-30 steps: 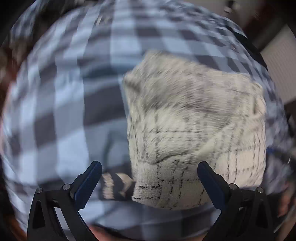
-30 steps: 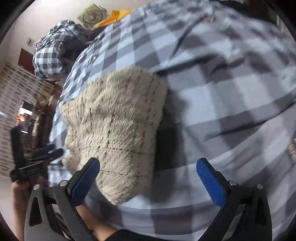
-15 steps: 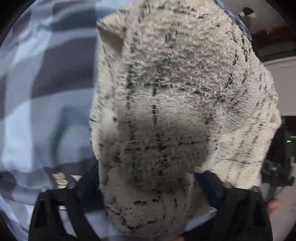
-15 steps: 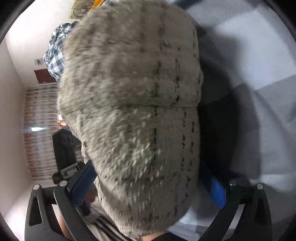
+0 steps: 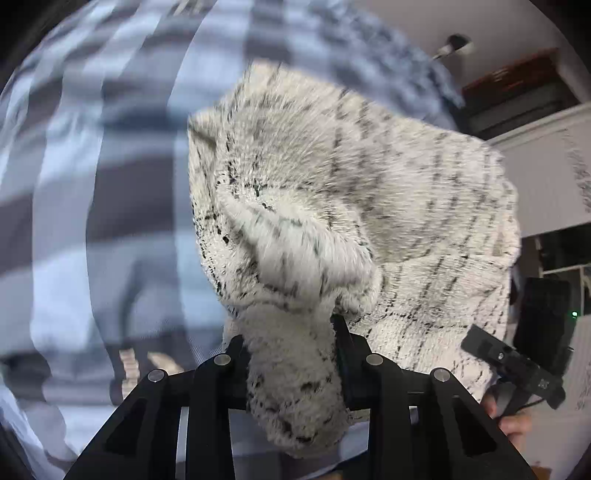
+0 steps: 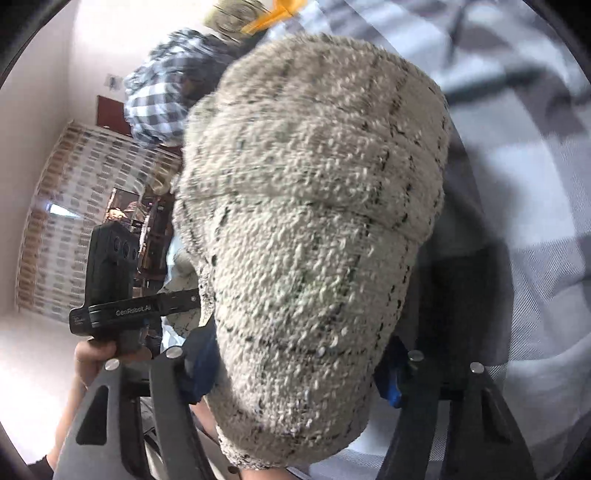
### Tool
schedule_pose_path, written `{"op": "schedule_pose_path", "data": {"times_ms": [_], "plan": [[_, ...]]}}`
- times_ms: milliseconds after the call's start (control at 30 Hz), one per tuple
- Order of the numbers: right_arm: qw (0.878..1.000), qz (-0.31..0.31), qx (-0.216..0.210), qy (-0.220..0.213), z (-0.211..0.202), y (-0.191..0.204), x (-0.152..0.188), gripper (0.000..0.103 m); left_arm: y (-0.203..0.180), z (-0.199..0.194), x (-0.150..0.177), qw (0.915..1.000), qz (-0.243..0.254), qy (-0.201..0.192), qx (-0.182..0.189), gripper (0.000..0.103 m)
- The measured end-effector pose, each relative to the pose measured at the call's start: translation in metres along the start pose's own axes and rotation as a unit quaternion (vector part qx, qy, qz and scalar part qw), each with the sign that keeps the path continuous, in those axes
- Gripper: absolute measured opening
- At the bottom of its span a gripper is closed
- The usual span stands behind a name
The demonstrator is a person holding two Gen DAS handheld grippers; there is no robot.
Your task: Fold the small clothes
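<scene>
A cream fuzzy garment with thin dark check lines (image 5: 369, 184) fills the middle of the left wrist view. My left gripper (image 5: 291, 332) has a bunched corner of it squeezed between its jaws, which are closing. In the right wrist view the same garment (image 6: 314, 166) bulges up over my right gripper (image 6: 295, 362). Its blue pads (image 6: 391, 380) touch the thick folded cloth on both sides as the jaws close. Part of the cloth hangs in front of each camera and hides what lies under it.
A blue, white and grey checked bedcover (image 5: 92, 184) (image 6: 535, 184) lies under the garment. A crumpled checked shirt (image 6: 159, 96) and something orange (image 6: 280, 11) lie at the far end. A hand (image 6: 92, 354) holds the left gripper's black body (image 6: 110, 280).
Both grippers stood wide open short of the garment, then pushed onto it. Their jaws have now drawn in around its near edge, and the cloth bunches up and rises.
</scene>
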State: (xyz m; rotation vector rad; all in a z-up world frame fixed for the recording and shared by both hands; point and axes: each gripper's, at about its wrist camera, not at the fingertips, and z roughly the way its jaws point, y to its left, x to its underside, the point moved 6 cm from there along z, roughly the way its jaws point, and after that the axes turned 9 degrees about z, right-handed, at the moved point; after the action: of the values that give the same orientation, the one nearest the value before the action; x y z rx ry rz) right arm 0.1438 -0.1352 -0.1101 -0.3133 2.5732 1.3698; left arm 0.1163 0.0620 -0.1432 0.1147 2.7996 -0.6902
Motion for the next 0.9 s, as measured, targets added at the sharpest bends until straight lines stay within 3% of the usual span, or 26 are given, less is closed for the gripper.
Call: {"op": "schedule_pose_path", "data": {"times_ms": [100, 200, 367, 433, 533, 600, 633, 700, 733, 767, 800, 833, 900], "plan": [[0.999, -0.020, -0.016, -0.023, -0.022, 0.018, -0.026, 0.063, -0.020, -0.022, -0.035, 0.9985, 0.031, -0.044, -0.006, 0.030], [0.999, -0.025, -0.022, -0.043, -0.037, 0.026, -0.073, 0.063, -0.033, -0.029, -0.083, 0.9955, 0.049, -0.082, -0.005, 0.031], [0.998, -0.025, 0.004, -0.060, -0.040, 0.017, -0.159, 0.063, -0.039, 0.007, -0.158, 0.9929, 0.055, -0.104, -0.016, 0.031], [0.998, -0.020, 0.022, -0.055, -0.031, 0.004, -0.180, 0.063, -0.041, 0.035, -0.165, 0.9923, 0.069, -0.097, -0.033, 0.031], [0.998, 0.015, 0.049, -0.040, -0.003, -0.035, -0.204, 0.064, -0.019, 0.096, -0.162, 0.9927, 0.082, -0.058, -0.067, 0.031], [0.997, 0.046, 0.062, -0.018, 0.023, -0.066, -0.207, 0.064, -0.011, 0.114, -0.165, 0.9942, 0.065, -0.059, -0.062, 0.032], [0.997, 0.061, 0.044, -0.022, 0.027, -0.077, -0.208, 0.068, -0.007, 0.114, -0.165, 0.9945, 0.057, -0.075, -0.047, 0.033], [0.997, 0.075, 0.000, -0.032, 0.021, -0.084, -0.204, 0.071, -0.002, 0.111, -0.163, 0.9948, 0.039, -0.092, -0.021, 0.040], [0.996, 0.086, -0.007, -0.035, 0.019, -0.088, -0.203, 0.075, 0.000, 0.110, -0.162, 0.9947, 0.037, -0.093, -0.023, 0.055], [0.995, 0.094, -0.002, -0.036, 0.019, -0.091, -0.202, 0.085, 0.003, 0.108, -0.158, 0.9940, 0.039, -0.086, -0.054, 0.084], [0.993, 0.109, 0.014, -0.033, 0.018, -0.094, -0.200, 0.090, 0.009, 0.106, -0.159, 0.9917, 0.041, -0.082, -0.090, 0.097], [0.992, 0.119, 0.024, -0.030, 0.015, -0.099, -0.198, 0.098, 0.012, 0.096, -0.156, 0.9859, 0.049, -0.081, -0.138, 0.103], [0.986, 0.153, 0.054, -0.021, -0.005, -0.104, -0.193, 0.100, 0.006, 0.073, -0.147, 0.9775, 0.064, -0.102, -0.173, 0.103]]}}
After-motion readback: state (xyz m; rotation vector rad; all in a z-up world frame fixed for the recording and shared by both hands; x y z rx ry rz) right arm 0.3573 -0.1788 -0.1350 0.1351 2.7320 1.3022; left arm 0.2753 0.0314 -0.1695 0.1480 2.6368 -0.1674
